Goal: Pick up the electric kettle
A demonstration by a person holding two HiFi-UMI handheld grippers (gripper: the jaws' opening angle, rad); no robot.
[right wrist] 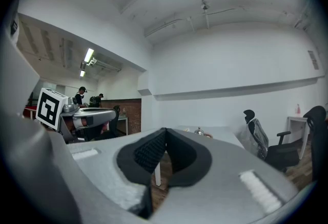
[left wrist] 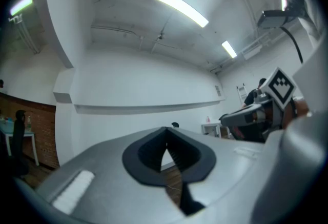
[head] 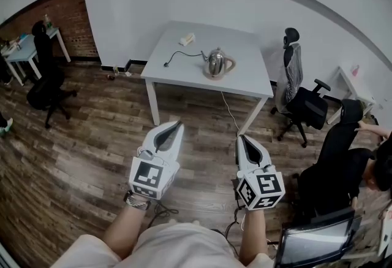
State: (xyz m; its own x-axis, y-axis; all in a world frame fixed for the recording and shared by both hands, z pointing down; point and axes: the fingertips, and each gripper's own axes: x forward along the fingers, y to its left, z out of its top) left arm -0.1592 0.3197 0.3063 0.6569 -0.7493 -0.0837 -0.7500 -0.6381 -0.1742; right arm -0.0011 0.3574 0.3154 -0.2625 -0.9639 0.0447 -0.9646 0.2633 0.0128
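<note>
Electric kettle (head: pixel 217 62): upper centre of the head view, upright on the white surface (head: pixel 184 73), long axis vertical, handle (head: pixel 231 65) toward frame right, cord (head: pixel 184 54) trailing left. I judge it rigid, slick metal, heavier if filled, so I would grip the handle. Left tool (head: pixel 177 125) and right tool (head: pixel 241 137): clenched, empty, well apart from it.

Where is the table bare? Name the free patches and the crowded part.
Free: on the table, the near-left stretch between cord and front edge, and the right strip beyond the kettle. Crowded: the back middle, with kettle, cord and white box.
</note>
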